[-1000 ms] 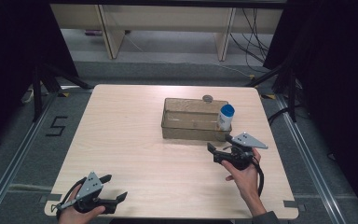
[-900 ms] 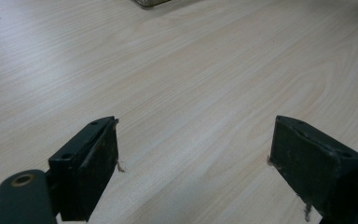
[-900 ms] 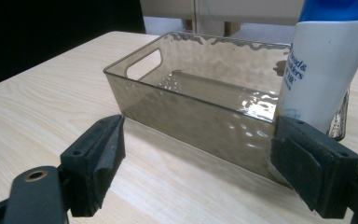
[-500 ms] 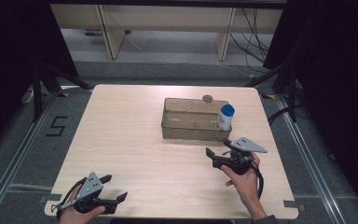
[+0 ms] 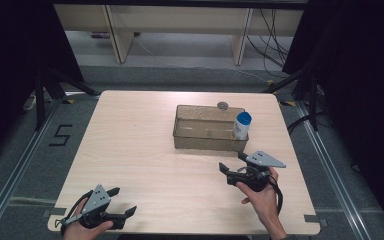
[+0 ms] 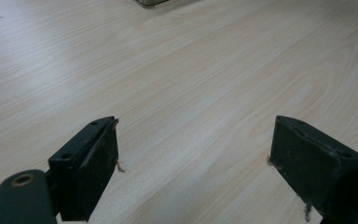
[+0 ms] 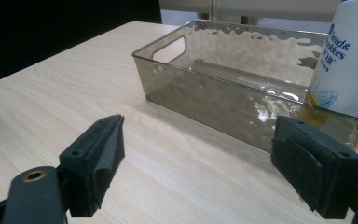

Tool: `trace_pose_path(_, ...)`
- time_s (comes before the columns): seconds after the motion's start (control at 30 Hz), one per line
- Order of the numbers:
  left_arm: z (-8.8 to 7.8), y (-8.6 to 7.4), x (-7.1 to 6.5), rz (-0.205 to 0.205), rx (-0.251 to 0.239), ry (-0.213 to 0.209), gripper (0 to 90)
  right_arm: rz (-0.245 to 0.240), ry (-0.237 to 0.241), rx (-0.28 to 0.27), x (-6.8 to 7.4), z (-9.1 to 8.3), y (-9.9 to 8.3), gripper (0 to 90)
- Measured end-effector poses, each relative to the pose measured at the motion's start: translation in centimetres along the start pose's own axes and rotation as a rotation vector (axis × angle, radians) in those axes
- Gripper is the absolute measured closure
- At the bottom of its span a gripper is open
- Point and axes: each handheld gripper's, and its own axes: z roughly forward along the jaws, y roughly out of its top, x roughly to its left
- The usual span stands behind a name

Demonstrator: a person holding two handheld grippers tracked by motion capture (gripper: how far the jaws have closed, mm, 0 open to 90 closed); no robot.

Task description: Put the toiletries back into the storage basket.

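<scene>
My right tongs [image 5: 234, 166] gape wide just short of the smoky clear plastic bin [image 7: 223, 88] on the pale wood worktop [image 5: 140, 150]; my left tongs [image 5: 121, 202] gape over bare wood. The white bottle with a blue cap [image 5: 241, 126] stands in the bin's right end, marked "head & shoulders". A careless reach could tip it.

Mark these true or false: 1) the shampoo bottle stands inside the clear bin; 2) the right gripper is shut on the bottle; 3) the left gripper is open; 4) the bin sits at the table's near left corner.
1) True: the shampoo bottle stands upright in the clear bin's right end.
2) False: the right gripper is open, holding nothing, short of the bin.
3) True: the left gripper is open over bare table.
4) False: it sits toward the far right.
</scene>
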Motion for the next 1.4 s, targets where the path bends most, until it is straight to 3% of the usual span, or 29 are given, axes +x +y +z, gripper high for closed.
trace_pose_path(0.03, -0.1, 0.0, 0.0, 0.004, 0.012, 0.001, 14.9, 0.019, 0.014, 0.005, 0.1, 0.0, -0.1, 18.6)
trace_pose_path(0.1, 0.0, 0.0, 0.0, 0.005, 0.01, -0.002, 14.9, 0.014, -0.002, 0.014, 0.1, -0.2, -0.2, 18.4)
trace_pose_path(0.13, 0.0, 0.0, 0.0, 0.008, 0.011, -0.003, 14.9, 0.026, 0.023, 0.002, 0.1, -0.1, -0.3, 18.4)
trace_pose_path(0.3, 0.0, 0.0, -0.1, -0.01, -0.001, 0.002, 14.9, 0.005, 0.006, -0.005, 0.1, -0.5, -0.5, 18.0)
trace_pose_path(0.33, -0.1, 0.0, 0.0, 0.001, 0.009, 0.004, 14.9, 0.037, 0.011, 0.016, 0.3, -0.7, -0.5, 17.9)
trace_pose_path(0.37, -0.1, 0.0, 0.0, 0.004, 0.012, 0.004, 14.9, 0.001, 0.004, 0.007, 0.1, -0.7, -0.6, 17.8)
trace_pose_path(0.4, 0.0, 0.0, -0.1, -0.009, -0.001, 0.003, 14.9, 0.002, 0.015, -0.003, 0.1, -0.7, -0.6, 17.8)
trace_pose_path(0.43, 0.1, 0.0, -0.2, -0.013, -0.011, -0.004, 14.9, 0.04, 0.025, 0.012, 0.4, -0.8, -0.7, 17.7)
trace_pose_path(0.47, 0.0, 0.0, -0.1, -0.001, 0.002, -0.005, 14.9, 0.013, 0.014, 0.024, 0.2, -1.0, -0.7, 17.6)
trace_pose_path(0.5, 0.0, 0.0, 0.0, 0.004, 0.01, -0.003, 14.9, 0.057, 0.024, 0.017, 0.5, -0.9, -0.9, 17.6)
trace_pose_path(0.53, 0.1, 0.0, -0.1, -0.008, -0.004, -0.005, 14.9, 0.029, 0.019, 0.017, 0.3, -1.0, -0.9, 17.6)
trace_pose_path(0.6, -0.1, 0.0, -0.2, -0.006, 0.002, -0.003, 14.9, 0.023, 0.016, 0.011, 0.2, -1.1, -1.1, 17.4)
trace_pose_path(0.67, 0.0, 0.0, -0.1, -0.007, 0.003, -0.004, 14.9, 0.05, 0.023, 0.014, 0.5, -1.3, -1.2, 17.3)
trace_pose_path(0.77, 0.1, 0.0, -0.2, -0.017, -0.013, -0.015, 14.9, 0.01, 0.017, 0.001, 0.2, -1.5, -1.3, 17.2)
trace_pose_path(0.8, 0.1, 0.0, -0.2, -0.014, -0.009, -0.017, 14.9, 0.053, 0.029, 0.007, 0.5, -1.6, -1.4, 17.0)
trace_pose_path(0.87, 0.0, 0.0, -0.2, -0.01, 0.004, -0.011, 14.9, 0.03, 0.029, 0.015, 0.4, -1.8, -1.5, 16.9)
trace_pose_path(0.9, 0.0, 0.0, -0.2, -0.01, 0.0, -0.012, 14.9, 0.065, 0.035, 0.012, 0.8, -1.8, -1.6, 16.8)
trace_pose_path(0.93, 0.0, 0.0, -0.2, -0.011, 0.0, -0.012, 14.9, 0.038, 0.035, 0.015, 0.6, -1.8, -1.6, 16.5)
trace_pose_path(1.07, 0.1, 0.0, -0.1, -0.013, -0.01, -0.021, 14.9, 0.031, 0.034, 0.006, 0.7, -2.2, -1.7, 15.9)
trace_pose_path(1.1, 0.0, 0.0, -0.2, -0.014, -0.006, -0.019, 14.9, 0.062, 0.036, 0.013, 0.9, -2.3, -1.7, 15.8)
trace_pose_path(1.13, 0.1, 0.0, -0.2, -0.019, -0.017, -0.027, 14.9, 0.038, 0.038, 0.004, 0.7, -2.3, -1.8, 15.8)
trace_pose_path(1.17, 0.0, 0.0, -0.2, -0.006, -0.005, -0.027, 14.9, 0.041, 0.04, -0.005, 0.7, -2.3, -1.8, 15.7)
trace_pose_path(1.2, 0.1, 0.0, -0.3, -0.018, -0.018, -0.028, 14.9, 0.062, 0.046, 0.007, 0.8, -2.4, -1.9, 15.7)
trace_pose_path(1.27, 0.1, 0.0, -0.2, -0.016, -0.015, -0.028, 14.9, 0.045, 0.046, 0.006, 0.8, -2.7, -1.9, 15.7)
trace_pose_path(1.4, 0.1, 0.0, -0.3, -0.021, -0.012, -0.022, 14.9, 0.056, 0.056, -0.007, 1.0, -2.9, -2.1, 15.7)
